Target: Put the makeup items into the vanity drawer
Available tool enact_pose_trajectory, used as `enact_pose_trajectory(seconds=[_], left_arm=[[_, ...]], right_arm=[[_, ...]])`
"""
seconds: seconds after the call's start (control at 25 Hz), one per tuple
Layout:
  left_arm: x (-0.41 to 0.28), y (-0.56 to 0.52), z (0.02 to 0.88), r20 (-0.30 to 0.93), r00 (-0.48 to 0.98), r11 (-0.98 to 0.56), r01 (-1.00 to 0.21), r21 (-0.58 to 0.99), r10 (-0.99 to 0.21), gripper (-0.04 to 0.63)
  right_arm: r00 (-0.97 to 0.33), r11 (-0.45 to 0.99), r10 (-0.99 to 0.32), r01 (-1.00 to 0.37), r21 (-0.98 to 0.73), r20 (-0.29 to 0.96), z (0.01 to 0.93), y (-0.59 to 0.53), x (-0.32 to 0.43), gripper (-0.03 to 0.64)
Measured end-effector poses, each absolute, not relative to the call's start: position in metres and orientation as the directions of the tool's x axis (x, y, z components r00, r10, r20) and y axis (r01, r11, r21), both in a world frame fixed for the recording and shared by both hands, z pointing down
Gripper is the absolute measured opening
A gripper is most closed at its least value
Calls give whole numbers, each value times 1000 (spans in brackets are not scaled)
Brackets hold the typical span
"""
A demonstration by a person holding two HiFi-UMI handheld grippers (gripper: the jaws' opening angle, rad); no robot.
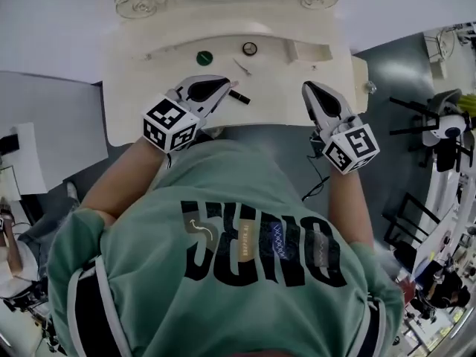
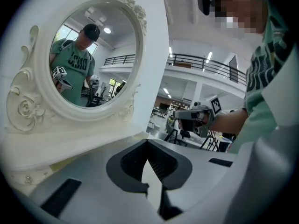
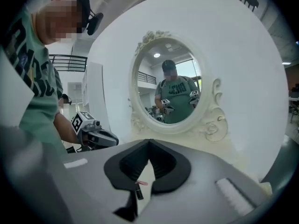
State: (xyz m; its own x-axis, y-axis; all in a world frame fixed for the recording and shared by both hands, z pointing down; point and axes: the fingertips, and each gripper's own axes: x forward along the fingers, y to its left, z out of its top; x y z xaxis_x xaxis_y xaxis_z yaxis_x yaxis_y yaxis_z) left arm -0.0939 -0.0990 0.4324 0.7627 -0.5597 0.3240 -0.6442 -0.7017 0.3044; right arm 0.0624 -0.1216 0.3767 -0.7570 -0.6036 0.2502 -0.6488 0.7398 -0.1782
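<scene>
The cream vanity top [image 1: 141, 88] carries a round green item [image 1: 204, 58], a small round ringed item [image 1: 250, 48], a thin pencil-like stick [image 1: 242, 67] and a black stick [image 1: 239, 97]. My left gripper [image 1: 225, 86] hovers over the front left of the top, its tips just left of the black stick. In its own view the left gripper [image 2: 149, 148] is shut with nothing held. My right gripper [image 1: 308, 88] hangs over the front right, apart from all items. The right gripper [image 3: 149, 146] is shut; a black stick with a pink tip [image 3: 138, 190] shows through the gap below its pads.
An oval mirror in an ornate white frame [image 3: 175, 85] stands at the vanity's back, and a small knob [image 1: 370, 88] sits at its right end. White panels flank the vanity. Chairs and equipment crowd the floor at the right [image 1: 446, 132].
</scene>
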Motion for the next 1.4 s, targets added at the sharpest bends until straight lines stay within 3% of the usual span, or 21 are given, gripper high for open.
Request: enact_pose_trajectory(seconds=[0.16,0.28,0.48,0.64,0.88,1.4], left_arm=[[-111,-93,480,440,742,-735,-638,229,-506,5],[-100,-91,515,521,738,-816,-564,128,-429,5],[-61,-86,561,654,712,-947,-319,-24,-256,6],[-29,-79,587,762,630,-988,-71,-136,-150,58],[-18,-68,637,918,396,-975,193,-110,-25,97],[-6,-60,652,964,249,-963,268,21,90,103]], right_arm=[[-794,775,-537,-598,-205,285,405,-132,11,11],[-798,780,-518,-588,-212,308,416,-135,-4,11],[-772,749,-538,-622,-228,339,430,-134,5,11],[-734,701,-579,-670,-244,354,439,-126,28,11],[-692,640,-622,-719,-271,366,453,-111,63,11],[-655,576,-668,-756,-311,353,466,-97,100,11]])
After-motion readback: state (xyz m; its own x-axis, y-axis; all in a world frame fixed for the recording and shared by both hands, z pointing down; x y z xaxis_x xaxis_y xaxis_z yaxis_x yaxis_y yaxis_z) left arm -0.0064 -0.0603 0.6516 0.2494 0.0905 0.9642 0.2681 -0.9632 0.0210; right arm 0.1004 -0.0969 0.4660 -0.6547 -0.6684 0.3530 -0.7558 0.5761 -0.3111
